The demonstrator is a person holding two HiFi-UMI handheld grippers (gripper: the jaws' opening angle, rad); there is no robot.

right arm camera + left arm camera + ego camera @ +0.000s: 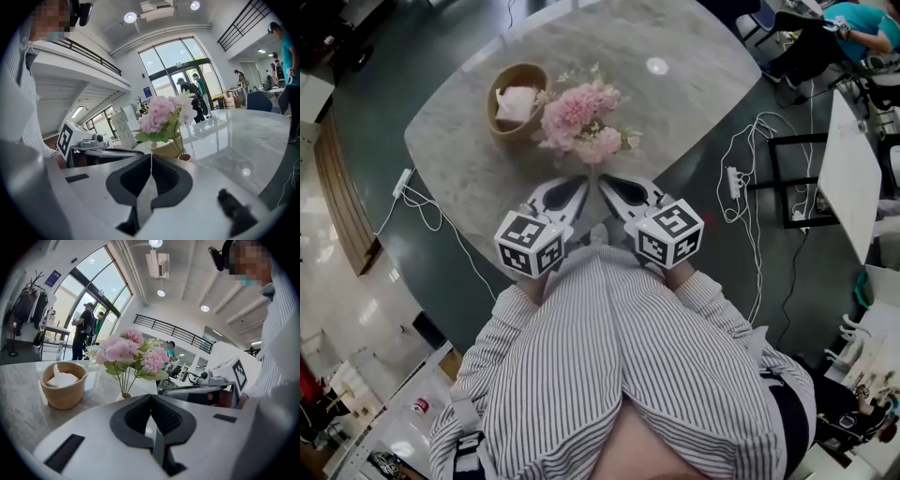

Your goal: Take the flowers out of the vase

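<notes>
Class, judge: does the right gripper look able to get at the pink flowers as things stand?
Probably yes: the flowers stand just ahead of the right gripper with only table between, the basket off to one side. Its fingers are shut, so they must open first.

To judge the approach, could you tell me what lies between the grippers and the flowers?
Nothing: the head view shows only bare marble table between the left gripper, the right gripper and the flowers.

Overhead head view; 2 low gripper views, flowers (581, 120) common.
</notes>
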